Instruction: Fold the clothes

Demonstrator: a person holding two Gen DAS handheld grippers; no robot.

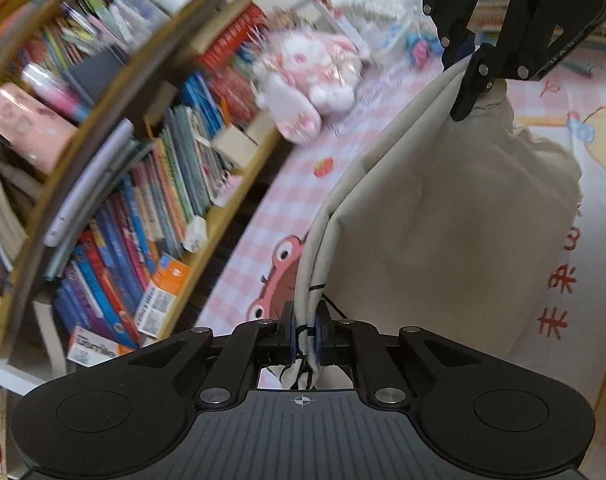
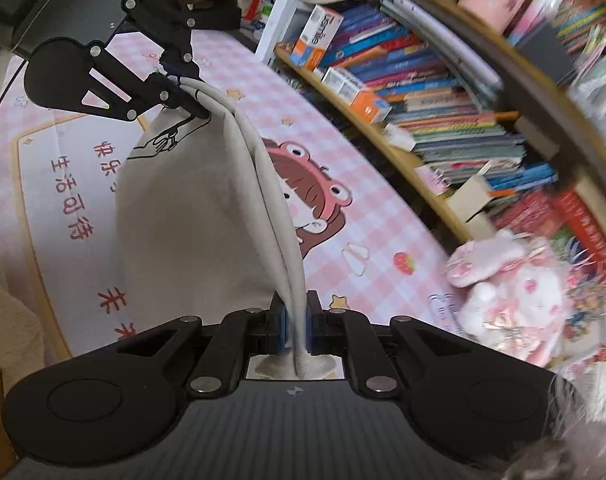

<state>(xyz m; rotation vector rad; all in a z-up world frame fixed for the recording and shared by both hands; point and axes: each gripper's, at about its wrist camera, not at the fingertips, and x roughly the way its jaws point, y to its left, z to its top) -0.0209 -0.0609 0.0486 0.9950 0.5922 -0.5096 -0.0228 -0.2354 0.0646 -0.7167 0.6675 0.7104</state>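
Left wrist view, left to right: bookshelf (image 1: 115, 184) at left, plush toy (image 1: 307, 76) upper middle, beige garment (image 1: 455, 216) centre-right. Left gripper (image 1: 306, 338) is clamped on the bunched garment edge at bottom centre; right gripper (image 1: 477, 92) pinches the other end at upper right. The held edge runs taut between both tongs, its long axis bottom centre to upper right, cloth hanging over the pink checked mat (image 1: 263, 216). Neither gripper is nearer; both share the edge. Right wrist view mirrors this: right gripper (image 2: 296, 330) closed on cloth.

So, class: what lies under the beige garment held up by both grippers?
Under the beige garment lies the pink checked mat, its cartoon frog partly showing. Whatever the cloth covers cannot be seen.
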